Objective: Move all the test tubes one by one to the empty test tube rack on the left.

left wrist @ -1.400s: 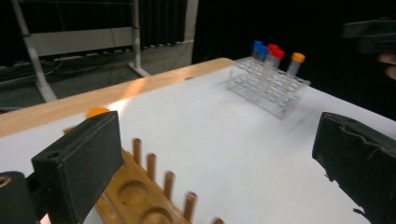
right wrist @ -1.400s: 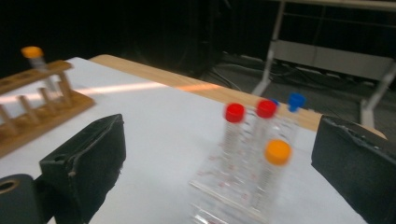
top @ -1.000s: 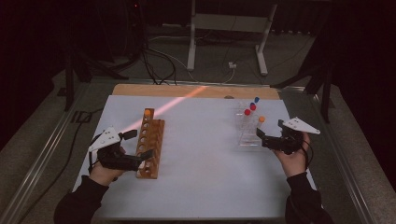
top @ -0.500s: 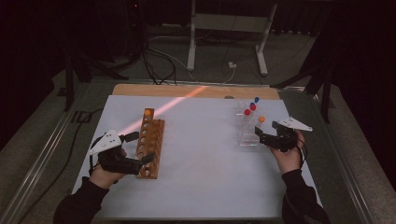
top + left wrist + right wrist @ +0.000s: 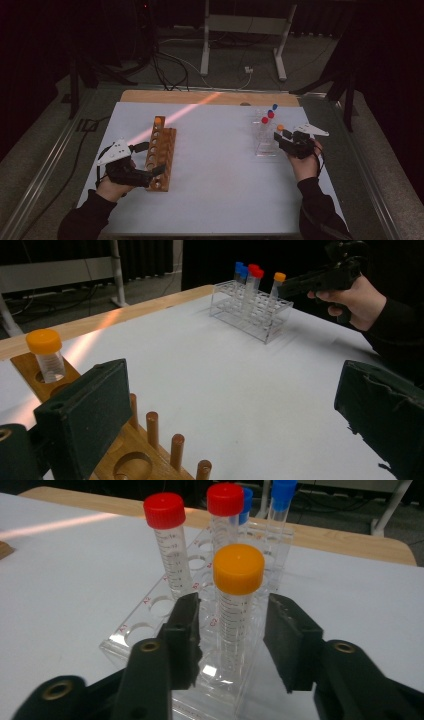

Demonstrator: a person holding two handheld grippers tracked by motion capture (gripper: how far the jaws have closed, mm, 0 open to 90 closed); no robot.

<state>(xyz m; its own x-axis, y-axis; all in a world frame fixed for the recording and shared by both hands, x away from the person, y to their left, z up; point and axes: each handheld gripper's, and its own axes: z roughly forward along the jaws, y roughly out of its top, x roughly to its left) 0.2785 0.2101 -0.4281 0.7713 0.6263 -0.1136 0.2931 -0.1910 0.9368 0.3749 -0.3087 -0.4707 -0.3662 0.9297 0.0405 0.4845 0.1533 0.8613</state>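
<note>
Closing your right gripper [image 5: 232, 630] jaws around the orange-capped tube [image 5: 236, 605], pads not yet touching; left gripper [image 5: 225, 410] jaws wide open by the wooden rack [image 5: 161, 152].

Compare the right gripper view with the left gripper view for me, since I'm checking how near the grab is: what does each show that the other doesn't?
The right gripper view alone shows the right gripper with its jaws either side of the orange-capped tube, a gap left on both sides, having just been closing. The left gripper view alone shows the wooden rack, a short orange-capped vial standing in it, and the left gripper wide open. Both show the clear tube rack with red-capped and blue-capped tubes on the white table.
</note>
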